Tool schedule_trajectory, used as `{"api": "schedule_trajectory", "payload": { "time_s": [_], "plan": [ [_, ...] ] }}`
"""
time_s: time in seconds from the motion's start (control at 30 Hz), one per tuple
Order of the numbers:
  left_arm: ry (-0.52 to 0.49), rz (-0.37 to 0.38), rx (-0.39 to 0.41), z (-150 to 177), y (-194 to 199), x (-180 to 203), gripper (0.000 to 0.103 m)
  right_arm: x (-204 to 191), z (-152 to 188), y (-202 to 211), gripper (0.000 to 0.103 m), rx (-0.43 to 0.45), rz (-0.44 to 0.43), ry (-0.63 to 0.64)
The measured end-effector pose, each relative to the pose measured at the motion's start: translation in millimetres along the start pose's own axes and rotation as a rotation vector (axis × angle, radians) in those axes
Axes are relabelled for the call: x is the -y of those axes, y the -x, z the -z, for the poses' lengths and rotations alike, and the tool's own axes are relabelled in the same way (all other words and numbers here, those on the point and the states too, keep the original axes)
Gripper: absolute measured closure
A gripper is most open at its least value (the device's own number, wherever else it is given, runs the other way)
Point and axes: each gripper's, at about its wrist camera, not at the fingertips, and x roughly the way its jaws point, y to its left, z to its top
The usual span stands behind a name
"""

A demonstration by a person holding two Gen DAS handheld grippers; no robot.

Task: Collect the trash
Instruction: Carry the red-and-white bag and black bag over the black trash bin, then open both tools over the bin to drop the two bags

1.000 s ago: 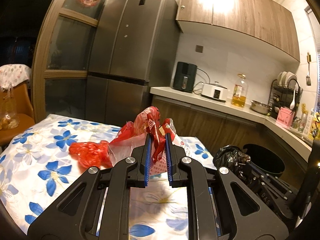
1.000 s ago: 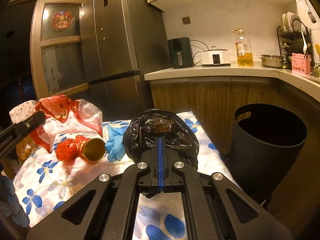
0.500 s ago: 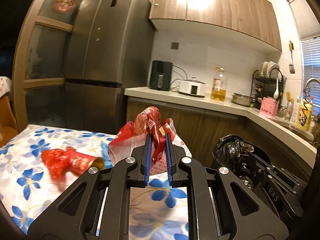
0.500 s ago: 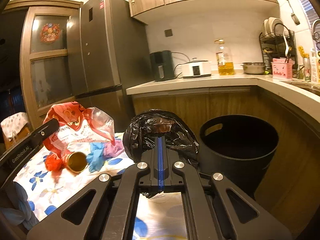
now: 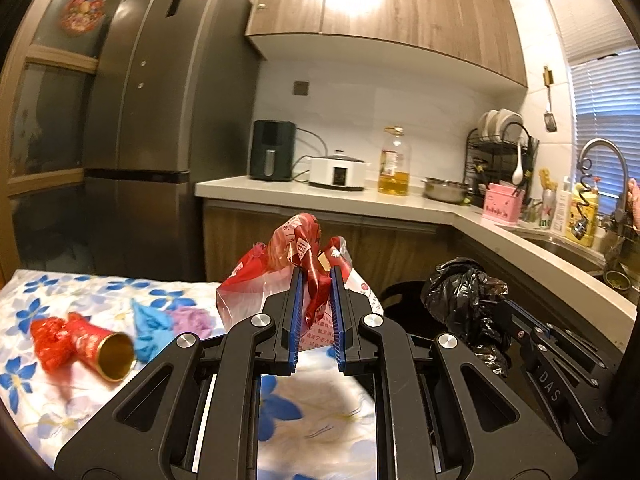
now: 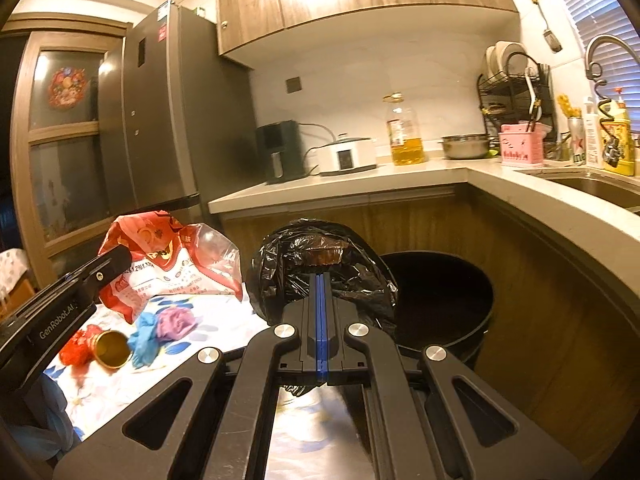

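Our left tongs (image 5: 314, 280) pinch the twisted red neck of a red-and-white plastic bag (image 5: 308, 264), whose clear-and-printed body hangs beyond the blue pads (image 5: 295, 312). Our right tongs (image 6: 322, 284) are pressed fully together on a fold of a crumpled black trash bag (image 6: 320, 276), which bulges above and behind them – something brown shows through its top.

From the left wrist view, the black bag sits at 3 o'clock of the red one, apart from it. From the right wrist view, the red-and-white bag is at 9 o'clock of the black bag, just beside it.

Below both lies the surface (image 5: 80, 392), covered in a white cloth with blue flowers. On it at 8 o'clock of the left tongs rest a red can (image 5: 94, 346) on its side with its gold mouth open toward us, and a blue and purple crumpled wad (image 5: 160, 322) just beside it.

At 3 o'clock of the black bag stands a black bin (image 6: 440, 300), open-topped, against the wooden cabinets – near the surface's edge
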Motion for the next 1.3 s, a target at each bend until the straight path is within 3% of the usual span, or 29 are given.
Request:
{"api": "schedule_trajectory", "payload": {
  "time_s": [0.6, 1.3],
  "plan": [
    [-0.045, 0.117, -0.003, -6, -49, 66, 0.090, 52, -20, -11, 0.103, 0.056, 0.113, -0.033],
    [-0.041, 0.187, -0.040, 3, -110, 96, 0.090, 70, -28, -47, 0.103, 0.047, 0.130, -0.055]
  ]
}}
